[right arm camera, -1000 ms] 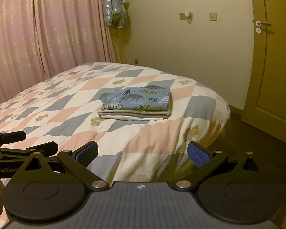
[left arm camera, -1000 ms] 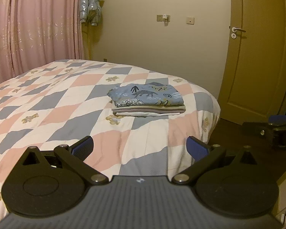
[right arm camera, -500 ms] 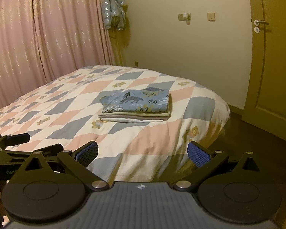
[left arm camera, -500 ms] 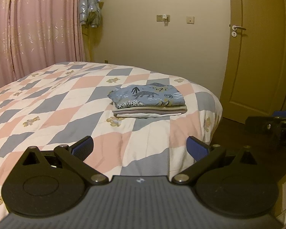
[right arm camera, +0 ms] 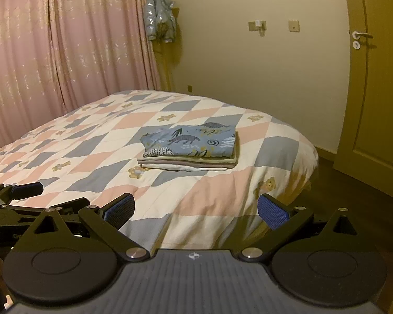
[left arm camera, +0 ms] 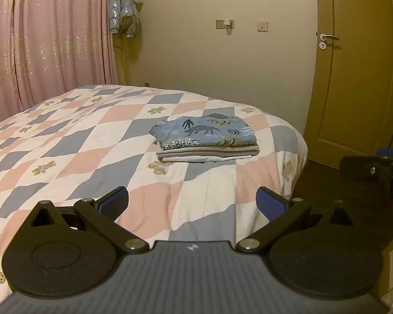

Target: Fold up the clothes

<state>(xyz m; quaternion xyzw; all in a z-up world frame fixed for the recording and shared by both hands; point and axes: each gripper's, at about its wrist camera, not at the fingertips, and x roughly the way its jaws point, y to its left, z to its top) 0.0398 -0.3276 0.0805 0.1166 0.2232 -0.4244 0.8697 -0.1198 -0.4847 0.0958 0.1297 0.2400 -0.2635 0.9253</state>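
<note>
A neat stack of folded clothes (left arm camera: 205, 141) lies on the bed near its foot corner, a blue animal-print garment on top, cream and white pieces below. It also shows in the right wrist view (right arm camera: 190, 149). My left gripper (left arm camera: 192, 202) is open and empty, held over the near edge of the bed, well short of the stack. My right gripper (right arm camera: 196, 209) is open and empty too, near the bed's corner. The left gripper (right arm camera: 15, 198) shows at the left edge of the right wrist view.
The bed has a pink, grey and white diamond quilt (left arm camera: 73, 151). Pink curtains (left arm camera: 47, 41) hang at the left. A small jacket (left arm camera: 124, 13) hangs on the back wall. A wooden door (left arm camera: 353, 65) stands at the right, dark floor (right arm camera: 353, 196) beside the bed.
Both grippers have drawn back and lowered a little from the bed, so the stack looks slightly farther. Both stay open and empty. The stack has not moved.
</note>
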